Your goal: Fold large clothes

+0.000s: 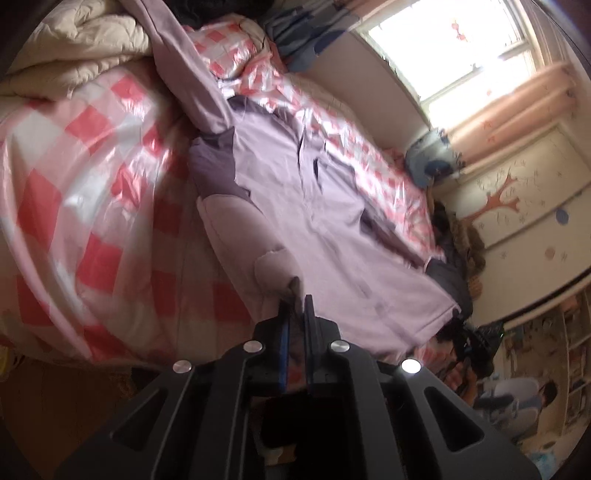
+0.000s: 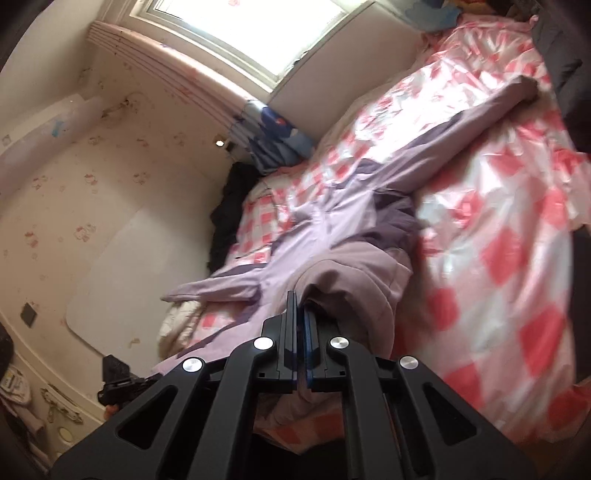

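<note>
A large lilac garment (image 1: pixel 295 192) with darker purple patches lies spread lengthwise on a bed under a pink-and-white checked cover (image 1: pixel 92 166). In the left wrist view my left gripper (image 1: pixel 297 295) is shut on a raised fold of its near edge, and the cloth lifts up to the jaws. In the right wrist view the lilac garment (image 2: pixel 332 229) stretches away, one sleeve reaching far right. My right gripper (image 2: pixel 300 306) is shut on a bunched fold that drapes over its right finger (image 2: pixel 314 332). The pinched cloth inside both jaws is hidden.
A beige quilt (image 1: pixel 81 44) is heaped at the bed's far left. A blue pillow (image 2: pixel 273 136) and dark clothes (image 2: pixel 229 206) lie against the wall under the window (image 2: pixel 251 29). A person (image 1: pixel 546 395) sits at the far right of the room.
</note>
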Motion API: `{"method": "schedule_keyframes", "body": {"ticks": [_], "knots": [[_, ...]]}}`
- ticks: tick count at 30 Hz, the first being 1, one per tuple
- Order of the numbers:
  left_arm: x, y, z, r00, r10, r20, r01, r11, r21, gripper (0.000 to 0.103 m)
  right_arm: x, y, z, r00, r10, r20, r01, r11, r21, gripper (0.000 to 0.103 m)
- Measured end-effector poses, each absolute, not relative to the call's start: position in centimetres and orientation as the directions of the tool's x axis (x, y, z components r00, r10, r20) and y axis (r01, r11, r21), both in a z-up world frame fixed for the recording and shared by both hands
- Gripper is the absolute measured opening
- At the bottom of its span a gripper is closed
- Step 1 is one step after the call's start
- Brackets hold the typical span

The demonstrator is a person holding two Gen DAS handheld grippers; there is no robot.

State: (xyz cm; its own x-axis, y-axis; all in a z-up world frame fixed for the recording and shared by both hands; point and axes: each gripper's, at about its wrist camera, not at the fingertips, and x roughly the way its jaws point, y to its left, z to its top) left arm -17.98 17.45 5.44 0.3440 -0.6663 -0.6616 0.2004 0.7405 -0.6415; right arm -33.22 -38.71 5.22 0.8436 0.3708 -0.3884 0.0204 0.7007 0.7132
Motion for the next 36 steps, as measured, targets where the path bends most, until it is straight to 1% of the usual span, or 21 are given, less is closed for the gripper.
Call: {"method": "schedule_keyframes", "body": {"ticks": [2,4,6,7,8,9,10,12,13,14,16,19,20,22,24,25,28,31,32,34,36], "knots": [[-18.4,16.8,2.3,0.223,-0.643,-0.732,0.216,0.765,-0.607,0.011,-34.3,-39.1,2.1,0.794,0.365,-0.487,0.096,0.716,0.692,0.004],[-18.7,17.3,-1.6,0.142,-0.533,-0.834,0.177,0.842,-0.509,0.014,-34.8,-39.2,-2.4,0.686,0.415,-0.597,0.179,0.7,0.692,0.009],[-19.1,19.1,-2.9,0.156,-0.442,-0.884,0.129,0.896,-0.425,0.016,-36.4,-39.4,-4.6,0.642,0.385,-0.663,0.248,0.714,0.655,0.009],[-19.2,20.7,-2.6,0.182,-0.415,-0.892,0.097,0.91,-0.403,0.016,-37.4,-39.7,-4.2,0.66,0.353,-0.663,0.258,0.722,0.642,0.009],[-19.3,21.9,-2.0,0.211,-0.413,-0.886,0.077,0.91,-0.406,0.023,-38.1,-39.8,-3.2,0.688,0.332,-0.645,0.25,0.726,0.64,0.009],[-19.2,23.0,-1.1,0.251,-0.403,-0.88,0.061,0.914,-0.401,0.041,-38.4,-39.8,-1.8,0.714,0.309,-0.628,0.233,0.741,0.63,0.009],[-19.2,23.8,0.4,0.31,-0.37,-0.876,0.048,0.926,-0.374,0.05,-38.4,-39.5,-0.2,0.734,0.289,-0.615,0.207,0.766,0.608,0.016],[-19.4,24.2,3.5,0.433,-0.32,-0.843,0.049,0.942,-0.332,0.073,-36.8,-38.0,2.9,0.753,0.273,-0.598,0.137,0.825,0.548,0.046],[-19.4,23.9,4.8,0.482,-0.312,-0.819,0.054,0.943,-0.328,0.077,-35.5,-37.5,3.7,0.752,0.279,-0.597,0.104,0.844,0.526,0.068],[-19.2,23.2,6.1,0.529,-0.317,-0.787,0.064,0.94,-0.336,0.082,-33.9,-36.3,4.1,0.736,0.303,-0.605,0.065,0.859,0.508,0.072],[-18.4,21.0,7.5,0.577,-0.34,-0.743,0.095,0.931,-0.353,0.084,-30.4,-35.1,1.9,0.652,0.327,-0.685,0.076,0.87,0.488,0.072],[-16.5,16.4,7.7,0.603,-0.371,-0.707,0.151,0.923,-0.355,0.088,-26.1,-35.0,-5.9,0.405,0.279,-0.871,0.162,0.915,0.369,0.072],[-16.1,15.4,7.6,0.602,-0.375,-0.705,0.163,0.922,-0.351,0.088,-26.2,-35.4,-7.4,0.394,0.318,-0.862,0.154,0.902,0.404,0.072],[-14.7,12.5,6.9,0.59,-0.387,-0.708,0.181,0.918,-0.352,0.088,-26.7,-36.5,-6.4,0.433,0.378,-0.818,0.159,0.861,0.482,0.072],[-12.3,9.2,5.6,0.569,-0.408,-0.714,0.186,0.909,-0.372,0.089,-27.5,-37.9,-3.5,0.542,0.491,-0.682,0.084,0.776,0.626,0.072],[-11.0,7.4,5.0,0.558,-0.42,-0.715,0.19,0.904,-0.383,0.089,-27.6,-38.4,-2.0,0.589,0.498,-0.636,0.044,0.766,0.641,0.073],[-8.1,2.6,3.7,0.53,-0.473,-0.703,0.215,0.878,-0.428,0.089,-26.7,-39.8,-0.3,0.656,0.401,-0.639,0.047,0.823,0.566,0.096],[-5.1,-2.9,2.3,0.502,-0.526,-0.686,0.242,0.848,-0.472,0.089,-22.8,-39.1,-7.1,0.35,0.385,-0.854,0.147,0.878,0.456,0.093],[-4.4,-4.2,1.9,0.494,-0.535,-0.686,0.247,0.842,-0.479,0.089,-21.6,-39.6,-8.0,0.325,0.368,-0.871,0.159,0.887,0.434,0.088],[-3.0,-6.4,1.2,0.489,-0.543,-0.683,0.261,0.838,-0.48,0.089,-21.1,-41.6,-5.6,0.456,0.414,-0.788,0.128,0.845,0.519,0.088],[-1.4,-8.4,0.8,0.507,-0.531,-0.679,0.294,0.847,-0.443,0.089,-20.7,-45.5,-1.3,0.636,0.376,-0.674,0.138,0.804,0.579,0.09]]}}
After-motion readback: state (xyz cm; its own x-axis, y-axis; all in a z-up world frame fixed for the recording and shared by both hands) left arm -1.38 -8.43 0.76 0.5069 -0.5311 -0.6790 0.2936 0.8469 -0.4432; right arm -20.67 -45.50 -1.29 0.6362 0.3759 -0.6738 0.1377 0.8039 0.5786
